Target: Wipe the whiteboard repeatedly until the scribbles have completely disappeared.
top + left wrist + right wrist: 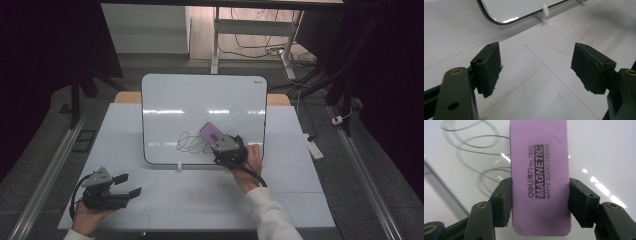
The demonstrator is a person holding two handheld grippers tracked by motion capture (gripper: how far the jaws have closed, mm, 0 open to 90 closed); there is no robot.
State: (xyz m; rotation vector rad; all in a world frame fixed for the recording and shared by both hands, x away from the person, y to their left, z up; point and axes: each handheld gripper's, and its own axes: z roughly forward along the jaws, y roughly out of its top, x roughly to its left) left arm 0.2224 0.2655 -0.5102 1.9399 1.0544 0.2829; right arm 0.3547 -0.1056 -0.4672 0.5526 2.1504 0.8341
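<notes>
On the lower right part of the upright white glossy whiteboard (200, 107), which stands across the middle of the desk (295, 200), the right tongs (216, 142) pinch a purple rectangular magnetic whiteboard eraser (540, 177) by its long sides. The eraser's long axis runs straight ahead of the jaws, and its face lies flat on the board. The looping black marker scribble (189, 141) lies just to its left, so the wipe likely goes leftward. The left tongs (127, 185) rest spread and empty near the desk's front left corner, well apart.
</notes>
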